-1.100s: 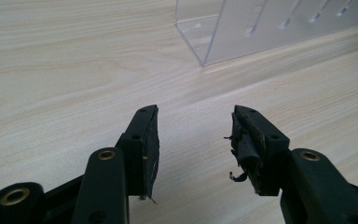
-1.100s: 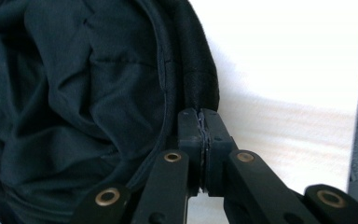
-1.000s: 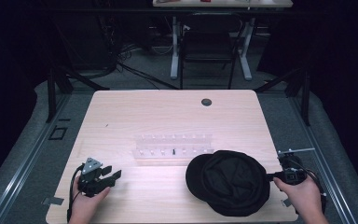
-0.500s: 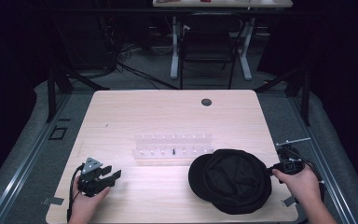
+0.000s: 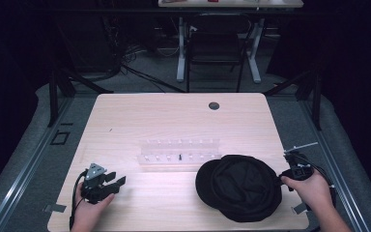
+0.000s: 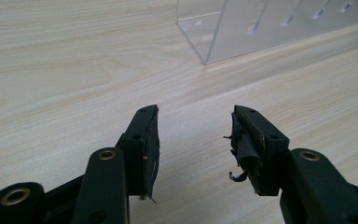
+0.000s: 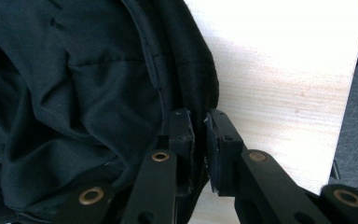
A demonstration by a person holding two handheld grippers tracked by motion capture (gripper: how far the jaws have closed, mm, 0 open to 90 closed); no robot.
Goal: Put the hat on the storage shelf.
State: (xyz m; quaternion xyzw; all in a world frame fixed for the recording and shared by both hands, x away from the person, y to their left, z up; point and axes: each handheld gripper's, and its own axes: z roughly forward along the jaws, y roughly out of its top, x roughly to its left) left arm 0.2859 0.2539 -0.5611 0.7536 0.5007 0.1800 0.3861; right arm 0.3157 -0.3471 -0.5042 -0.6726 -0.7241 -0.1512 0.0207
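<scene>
Black hat [image 7: 74, 93] edge betw. right gripper [image 7: 199, 122] jaws, just been opening

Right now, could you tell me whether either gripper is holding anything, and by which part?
Nothing is held. The right gripper, its jaws just opening, stands at the rim of the black hat, a small gap between its pads. The left gripper is open over bare table.

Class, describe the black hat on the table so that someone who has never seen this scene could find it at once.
Start at the light wooden table and go to its near right corner. There, just in front of the clear plastic rack, lies the black hat, a rumpled round cloth shape beside the right gripper. It is the table's one soft, dark thing.
</scene>
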